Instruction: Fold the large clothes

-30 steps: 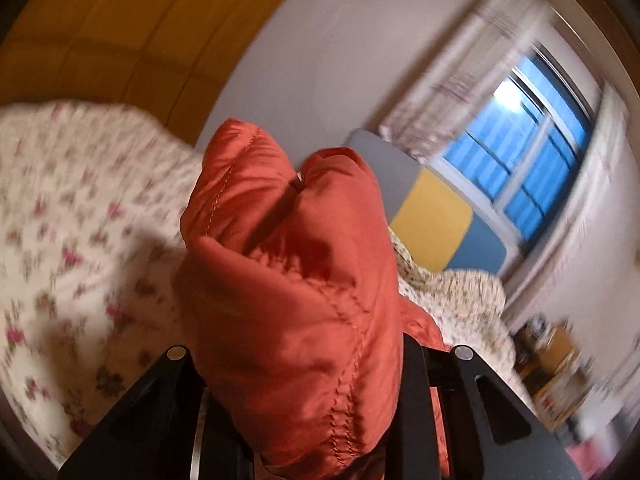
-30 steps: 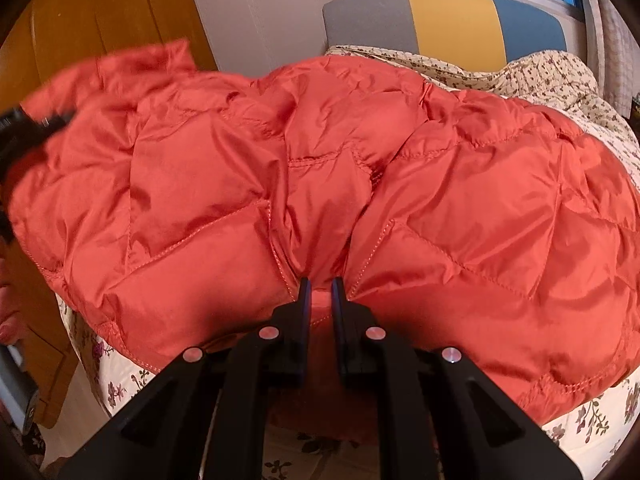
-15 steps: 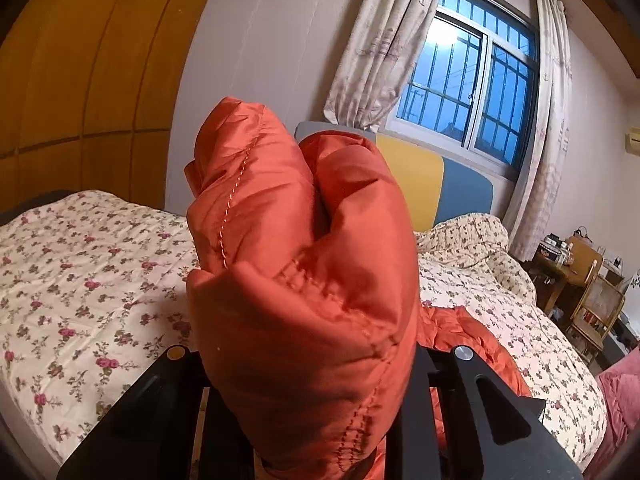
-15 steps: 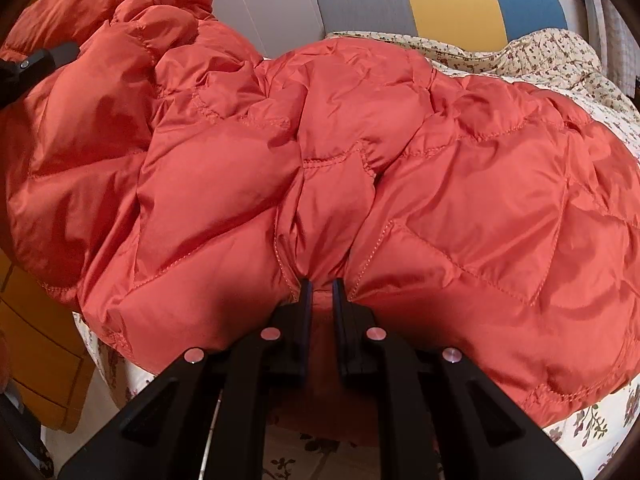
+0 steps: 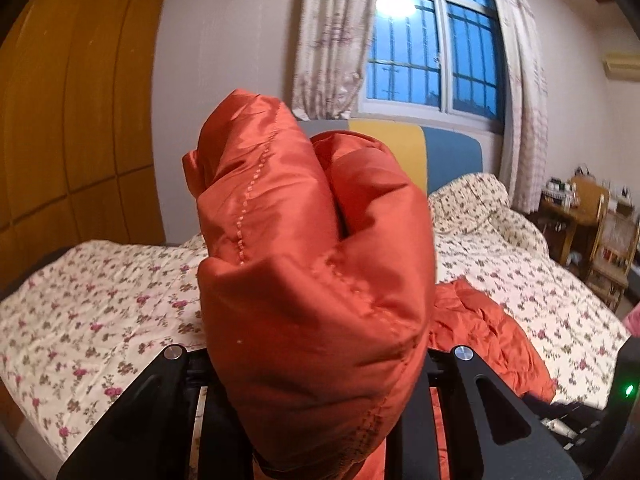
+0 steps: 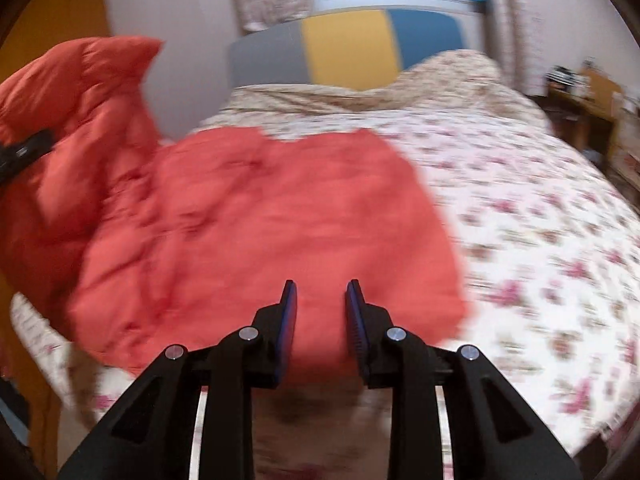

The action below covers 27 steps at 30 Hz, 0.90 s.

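The left gripper (image 5: 316, 380) is clamped on a thick bunched fold of the orange quilted down jacket (image 5: 312, 264), which bulges up between its black arms and fills the middle of the left wrist view; the pads themselves are buried in the fabric. In the right wrist view the same gripper shows at the far left edge as a dark clip (image 6: 24, 150) pinching a raised part of the jacket, so that this end stands up above the bed while the rest of the garment (image 6: 272, 216) lies spread over the near left part of the floral bedspread (image 6: 540, 240).

Further right, the right gripper (image 6: 321, 292) hovers over the jacket's near edge with its jaws opening: a clear gap shows between the blue-lined pads (image 6: 289, 312), and no cloth is caught there. That view is smeared by motion.

Behind the bed stands a headboard (image 5: 404, 152) in grey, yellow and blue panels, under a barred window (image 5: 436, 40) with pale curtains (image 5: 520, 92). A wooden wardrobe (image 5: 72, 100) fills the left wall, and a cluttered wooden desk (image 5: 576, 204) sits at the far right.
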### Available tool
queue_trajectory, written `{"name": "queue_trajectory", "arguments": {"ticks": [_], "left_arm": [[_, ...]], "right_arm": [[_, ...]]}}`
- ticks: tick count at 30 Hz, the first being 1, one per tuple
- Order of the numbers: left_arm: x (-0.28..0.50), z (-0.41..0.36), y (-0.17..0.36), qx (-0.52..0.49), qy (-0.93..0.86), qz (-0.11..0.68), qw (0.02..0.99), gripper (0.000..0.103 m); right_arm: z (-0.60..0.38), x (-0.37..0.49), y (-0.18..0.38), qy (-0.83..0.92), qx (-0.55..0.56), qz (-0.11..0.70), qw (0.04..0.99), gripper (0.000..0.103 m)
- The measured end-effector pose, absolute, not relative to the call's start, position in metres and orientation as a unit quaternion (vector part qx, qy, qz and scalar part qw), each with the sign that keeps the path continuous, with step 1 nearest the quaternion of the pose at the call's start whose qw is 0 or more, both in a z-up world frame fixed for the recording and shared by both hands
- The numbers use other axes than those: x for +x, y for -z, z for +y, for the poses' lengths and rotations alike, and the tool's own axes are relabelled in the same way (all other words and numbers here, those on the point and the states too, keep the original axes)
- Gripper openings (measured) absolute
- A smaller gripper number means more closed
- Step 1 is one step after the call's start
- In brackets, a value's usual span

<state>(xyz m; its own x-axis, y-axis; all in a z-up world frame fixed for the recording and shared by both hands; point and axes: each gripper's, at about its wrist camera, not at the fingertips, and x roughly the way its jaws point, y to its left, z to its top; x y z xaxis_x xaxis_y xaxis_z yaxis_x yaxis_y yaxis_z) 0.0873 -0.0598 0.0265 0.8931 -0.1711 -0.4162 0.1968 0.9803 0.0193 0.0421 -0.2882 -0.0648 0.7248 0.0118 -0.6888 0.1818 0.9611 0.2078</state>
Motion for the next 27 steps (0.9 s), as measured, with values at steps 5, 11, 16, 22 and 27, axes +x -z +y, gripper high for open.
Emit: {"name": "queue_trajectory", "arguments": {"ticks": [5, 11, 16, 22, 27], "left_arm": [[0.087, -0.090, -0.023, 0.060, 0.121, 0.217, 0.967, 0.023], [0.089, -0.124, -0.011, 0.084, 0.153, 0.227, 0.958, 0.029], [0.088, -0.154, 0.004, 0.115, 0.184, 0.230, 0.949, 0.032], [0.083, -0.182, 0.027, 0.141, 0.228, 0.230, 0.936, 0.047], [0.078, -0.200, 0.052, 0.153, 0.307, 0.233, 0.910, 0.084]], "right_arm": [[-0.321, 0.031, 0.078, 0.063, 0.164, 0.377, 0.910, 0.023], [-0.331, 0.010, 0.075, 0.048, 0.199, 0.363, 0.909, 0.023], [-0.341, 0.003, 0.078, 0.044, 0.227, 0.361, 0.903, 0.023], [-0.354, -0.006, 0.079, 0.041, 0.258, 0.356, 0.897, 0.025], [-0.362, -0.012, 0.077, 0.046, 0.261, 0.353, 0.897, 0.027]]}}
